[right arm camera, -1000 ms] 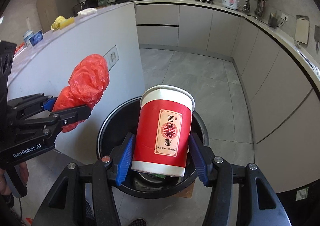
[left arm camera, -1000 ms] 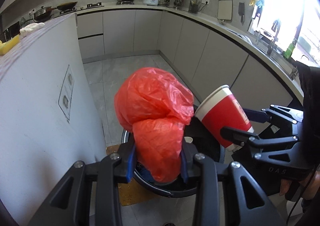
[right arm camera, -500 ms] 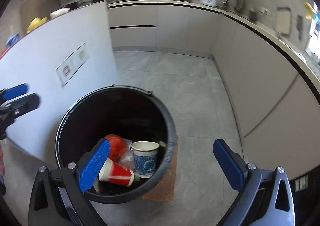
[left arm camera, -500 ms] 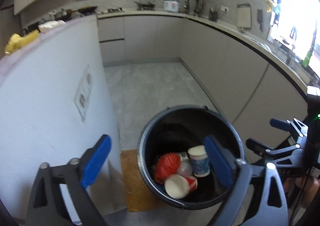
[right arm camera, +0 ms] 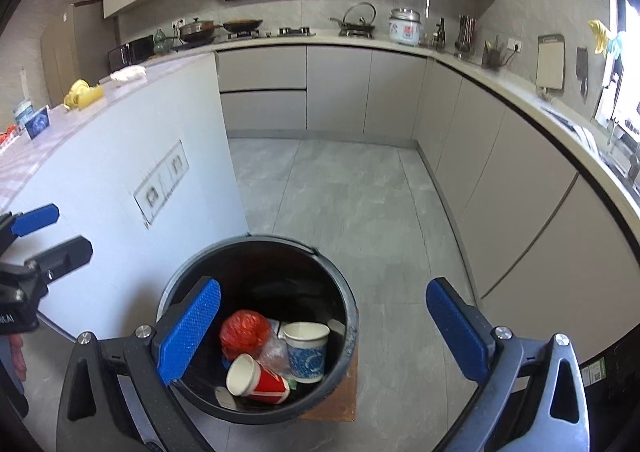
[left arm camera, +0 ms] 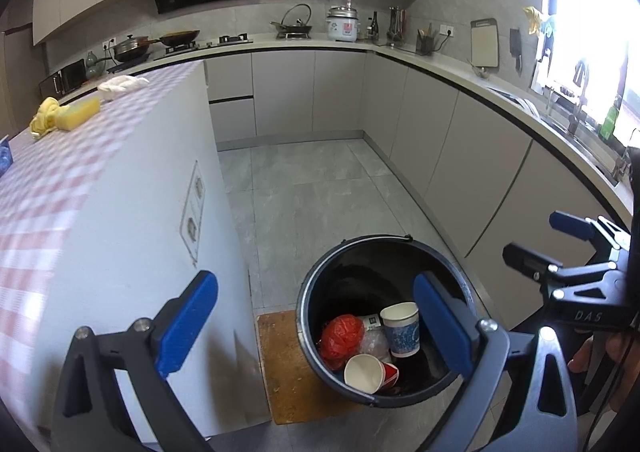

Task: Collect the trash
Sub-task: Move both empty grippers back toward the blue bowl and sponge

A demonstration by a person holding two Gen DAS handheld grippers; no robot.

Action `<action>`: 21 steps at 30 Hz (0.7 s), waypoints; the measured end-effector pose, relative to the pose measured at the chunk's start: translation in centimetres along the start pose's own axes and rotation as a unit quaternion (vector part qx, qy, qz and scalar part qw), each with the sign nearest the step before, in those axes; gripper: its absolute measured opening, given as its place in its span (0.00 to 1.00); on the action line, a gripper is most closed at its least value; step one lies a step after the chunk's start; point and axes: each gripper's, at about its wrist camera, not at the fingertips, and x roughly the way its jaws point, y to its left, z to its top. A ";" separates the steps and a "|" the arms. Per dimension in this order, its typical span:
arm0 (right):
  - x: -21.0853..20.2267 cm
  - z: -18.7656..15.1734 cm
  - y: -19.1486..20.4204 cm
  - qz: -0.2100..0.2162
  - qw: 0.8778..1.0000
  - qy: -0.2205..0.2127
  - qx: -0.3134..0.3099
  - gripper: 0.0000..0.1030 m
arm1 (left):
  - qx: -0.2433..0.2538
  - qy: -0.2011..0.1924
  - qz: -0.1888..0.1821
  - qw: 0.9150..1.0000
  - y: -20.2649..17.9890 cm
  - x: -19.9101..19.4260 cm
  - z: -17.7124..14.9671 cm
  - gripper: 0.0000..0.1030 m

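Observation:
A black trash bin (left arm camera: 376, 239) (right arm camera: 280, 239) stands on the floor below both grippers. Inside it lie a crumpled red plastic bag (left arm camera: 340, 336) (right arm camera: 244, 332), a red paper cup (left arm camera: 372, 372) (right arm camera: 260, 376) on its side, and an upright blue-and-white cup (left arm camera: 402, 330) (right arm camera: 306, 352). My left gripper (left arm camera: 314, 284) hangs open over the bin's left edge with nothing between its blue pads. My right gripper (right arm camera: 323, 286) is open wide over the bin's right side, also holding nothing. Each gripper shows in the other's view, the right (left arm camera: 534, 236) and the left (right arm camera: 70, 230).
A white kitchen island (left arm camera: 120, 252) with a checked cloth stands close on the left, with yellow items (left arm camera: 68, 116) and a white rag (left arm camera: 122, 84) on top. A brown mat (left arm camera: 284, 372) lies under the bin. Grey cabinets (left arm camera: 480, 180) run along the right, with grey floor tiles between.
Both grippers opened: the left let go of the red bag and the right let go of the red cup. Both now lie in the bin. Both grippers have lifted a little.

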 end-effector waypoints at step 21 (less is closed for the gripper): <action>-6.5 6.6 12.7 0.035 0.997 -0.062 0.006 1.00 | -0.029 -0.045 0.033 0.998 11.8 -9.0 1.8 0.97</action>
